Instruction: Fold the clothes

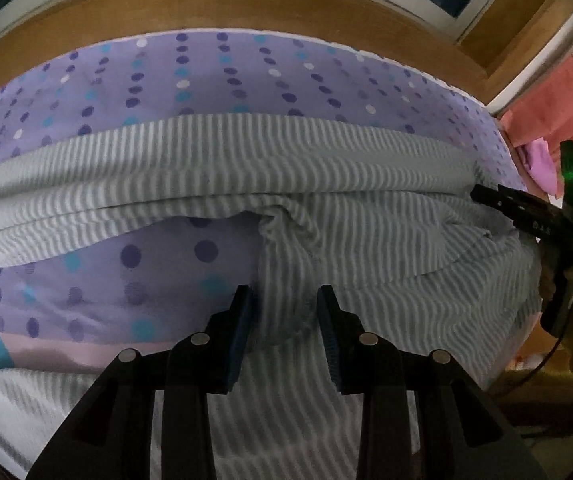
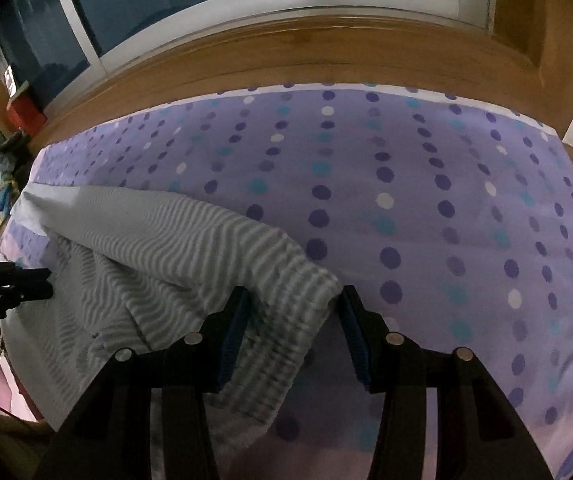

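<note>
A lilac polka-dot bedsheet (image 2: 426,200) stretches ahead of both grippers, with a grey-and-white striped garment (image 1: 266,168) spread across it. The left gripper (image 1: 286,300) points down at a bunched fold of that cloth, which fills the gap in its part-spread jaws. The right gripper (image 2: 294,300) has the garment's edge bunched in its part-spread jaws; whether either truly pinches cannot be told.

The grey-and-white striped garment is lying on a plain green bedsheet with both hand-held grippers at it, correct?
Not quite. The bedsheet is purple with dots in dark purple, teal and white, not plain green; the right wrist view shows it best. The rest holds: the striped garment lies on it, with the left hand-held gripper and right hand-held gripper both at the cloth.
</note>
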`<state>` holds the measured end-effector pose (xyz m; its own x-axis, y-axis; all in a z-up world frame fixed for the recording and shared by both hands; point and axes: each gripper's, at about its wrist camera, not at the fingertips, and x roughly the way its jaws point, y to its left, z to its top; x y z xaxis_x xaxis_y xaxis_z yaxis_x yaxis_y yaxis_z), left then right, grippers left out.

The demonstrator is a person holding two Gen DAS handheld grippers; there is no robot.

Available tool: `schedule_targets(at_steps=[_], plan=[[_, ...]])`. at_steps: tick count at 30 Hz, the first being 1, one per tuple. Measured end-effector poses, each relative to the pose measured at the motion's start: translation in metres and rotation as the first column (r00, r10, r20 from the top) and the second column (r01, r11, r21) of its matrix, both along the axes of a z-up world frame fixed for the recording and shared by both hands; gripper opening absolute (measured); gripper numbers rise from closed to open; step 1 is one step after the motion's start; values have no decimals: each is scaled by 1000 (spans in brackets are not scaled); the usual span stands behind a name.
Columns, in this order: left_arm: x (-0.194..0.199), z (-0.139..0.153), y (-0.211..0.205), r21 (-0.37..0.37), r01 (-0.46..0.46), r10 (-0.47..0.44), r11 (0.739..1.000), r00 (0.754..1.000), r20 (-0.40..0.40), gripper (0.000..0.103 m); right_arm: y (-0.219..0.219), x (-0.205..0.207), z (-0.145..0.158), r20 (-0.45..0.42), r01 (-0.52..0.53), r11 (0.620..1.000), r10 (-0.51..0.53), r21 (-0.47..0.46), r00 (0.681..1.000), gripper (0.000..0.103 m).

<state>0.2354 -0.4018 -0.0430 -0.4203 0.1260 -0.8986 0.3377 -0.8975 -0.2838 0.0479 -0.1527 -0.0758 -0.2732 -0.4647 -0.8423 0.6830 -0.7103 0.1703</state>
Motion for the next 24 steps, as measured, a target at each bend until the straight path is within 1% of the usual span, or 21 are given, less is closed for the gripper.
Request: schedule_targets(at_steps=[5, 8, 10, 11, 12, 13, 14, 15, 17, 20, 21, 22, 23, 24], plan=[[1, 0, -2, 30, 8, -7, 1000, 1000, -14, 33, -3, -4, 0, 9, 13, 1000, -13, -11, 1000, 47], [2, 0, 0, 53, 20, -19, 998, 1000, -19, 33, 2, -4, 3, 11, 42, 999, -41, -29, 999, 46], [2, 0, 3, 39, 32, -31, 999, 999, -18, 34, 8, -4, 5, 2, 67, 997, -67, -45, 998, 47], [2, 1, 5, 30, 37, -37, 999, 999, -19, 37, 11, -6, 5, 1, 76, 996, -76, -54, 997, 47], [1, 1, 6, 30, 38, -38, 999, 999, -22, 43, 13, -8, 5, 10, 80, 995, -80, -60, 997, 47], [1, 1, 7, 37, 36, -35, 999, 999, -29, 46, 12, -8, 4, 10, 79, 995, -78, -62, 997, 47], [1, 2, 9, 41, 33, -31, 999, 999, -37, 54, 11, -7, 3, 6, 76, 995, -75, -62, 997, 47], [-1, 2, 11, 39, 30, -28, 999, 999, -40, 58, 10, -6, 2, 2, 72, 995, -72, -61, 997, 47], [-4, 2, 15, 24, 25, -24, 999, 999, -36, 61, 7, -4, 2, -6, 49, 997, -50, -58, 999, 47], [-5, 1, 20, 0, 19, -19, 1000, 999, -33, 61, 3, 3, 1, -36, 36, 998, -38, -61, 999, 48], [-5, 0, 21, -5, 16, -16, 1000, 999, -35, 61, 3, 5, 1, -48, 40, 997, -43, -64, 998, 46], [-4, 0, 21, -16, 10, -11, 1000, 999, -33, 59, 4, 7, 0, -53, 46, 996, -50, -79, 997, 40], [-4, 0, 20, -31, 3, -4, 1000, 1000, -29, 48, 5, 9, 0, -52, 51, 994, -56, -95, 997, 34], [-3, -1, 20, -44, -4, 3, 999, 1000, -23, 28, 7, 10, 1, -51, 55, 992, -61, -110, 997, 32]])
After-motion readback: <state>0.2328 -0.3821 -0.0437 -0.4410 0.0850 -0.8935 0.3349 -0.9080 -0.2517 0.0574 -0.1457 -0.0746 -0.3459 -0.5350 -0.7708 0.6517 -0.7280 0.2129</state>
